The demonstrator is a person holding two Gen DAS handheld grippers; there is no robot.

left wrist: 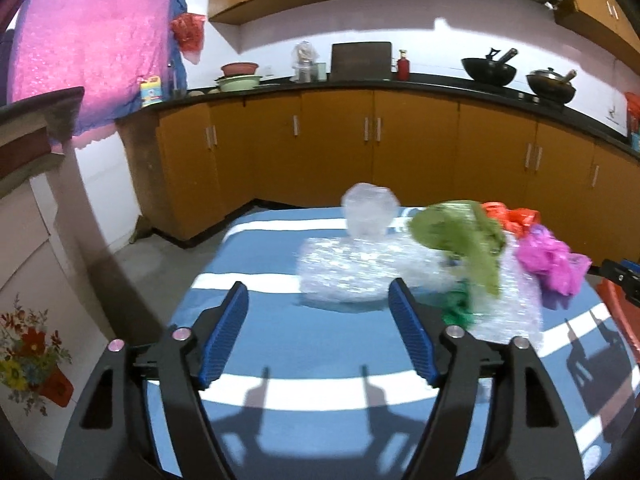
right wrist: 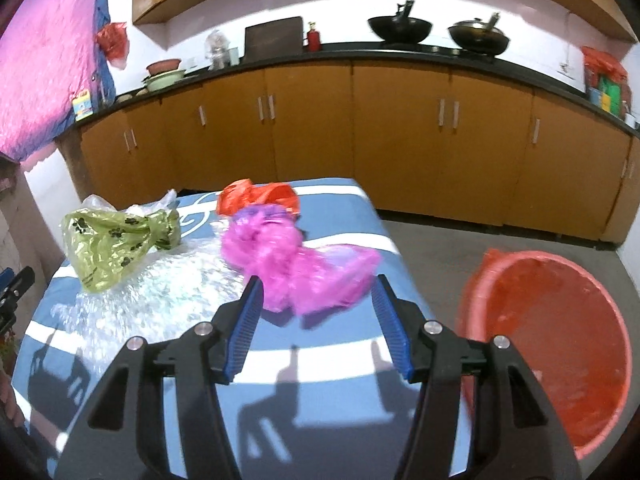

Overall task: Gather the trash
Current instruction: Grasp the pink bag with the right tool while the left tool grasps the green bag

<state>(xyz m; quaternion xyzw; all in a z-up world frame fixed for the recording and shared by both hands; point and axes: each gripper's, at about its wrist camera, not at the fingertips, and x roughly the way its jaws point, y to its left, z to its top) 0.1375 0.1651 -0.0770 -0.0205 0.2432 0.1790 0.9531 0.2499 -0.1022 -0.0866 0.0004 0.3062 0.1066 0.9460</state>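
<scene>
Both of your tongs point forward and slightly downward over the table. Your left gripper (left wrist: pixel 318 300), with black arms and blue ribbed pads, stands wide open at the lower centre of its frame and holds nothing; bare cloth lies between the pads. Your right gripper (right wrist: pixel 318 292) is open too, a little narrower, empty, its tips just short of the crumpled pink plastic bag (right wrist: pixel 296 268) at the centre of its frame.

Count the trash: one pink bag, one crumpled orange-red plastic bag (right wrist: pixel 256 196) behind it, one olive-green plastic bag with dark paw prints (right wrist: pixel 116 244) at centre left, one clear crumpled plastic bag (left wrist: pixel 370 214) at the far table edge, one sheet of clear bubble wrap (left wrist: pixel 352 268) spread under them, and one scrap of dark green plastic (left wrist: pixel 458 306) beside your left gripper's right pad. One round red plastic tub (right wrist: pixel 560 340) sits on the floor at lower right of the right view.

All of it lies on the blue tablecloth with white stripes (left wrist: pixel 320 344). Behind, orange-brown cabinets (left wrist: pixel 336 148) run under a black counter (left wrist: pixel 440 86) carrying two black woks (right wrist: pixel 400 26). A pink curtain (left wrist: pixel 92 36) fills the upper left.
</scene>
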